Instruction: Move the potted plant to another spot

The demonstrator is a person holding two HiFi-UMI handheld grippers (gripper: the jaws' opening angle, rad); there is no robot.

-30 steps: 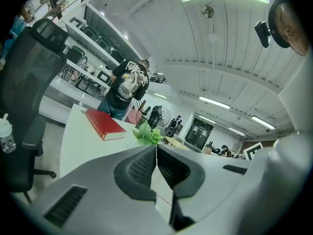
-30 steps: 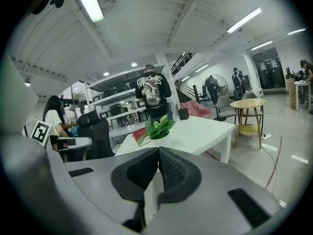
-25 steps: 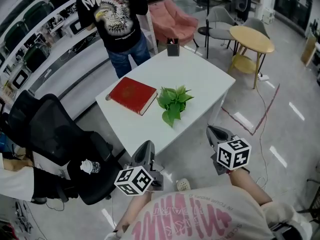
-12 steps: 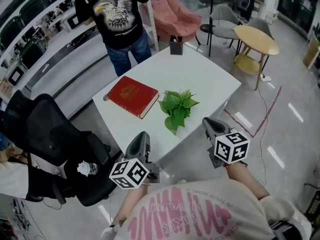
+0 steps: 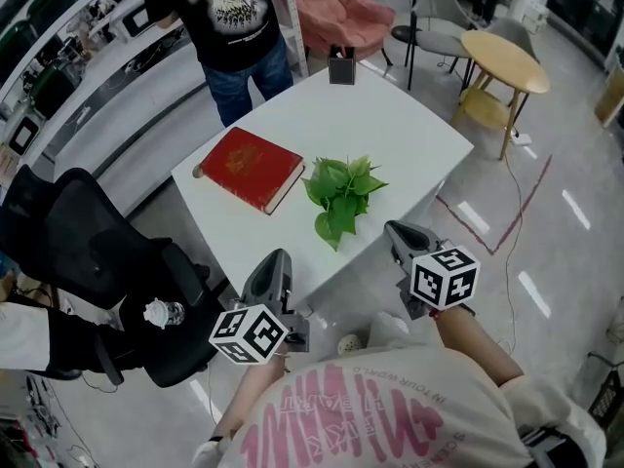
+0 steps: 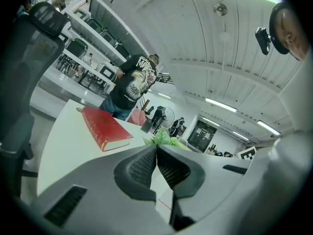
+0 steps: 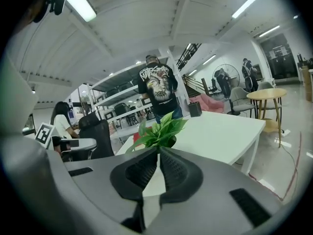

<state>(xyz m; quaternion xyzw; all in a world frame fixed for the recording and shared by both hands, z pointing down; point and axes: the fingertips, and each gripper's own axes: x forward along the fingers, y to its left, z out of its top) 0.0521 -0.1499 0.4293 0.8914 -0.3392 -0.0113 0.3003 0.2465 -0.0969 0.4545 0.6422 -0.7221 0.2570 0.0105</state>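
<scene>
Jaws of my left gripper (image 6: 156,150) and right gripper (image 7: 159,152) are pressed together, with nothing between them. Both grippers hang off the near edge of the white table (image 5: 400,135), apart from the potted plant (image 5: 341,191), which stands mid-table, near a red book (image 5: 252,167). Step in hand, as I judge it: approach. The next move requires spreading the jaws and reaching the pot beneath the leaves. Surroundings: black holder (image 5: 340,67) at the far edge, standing person (image 5: 234,27), office chair (image 5: 97,252), round yellow table (image 5: 507,61).
</scene>
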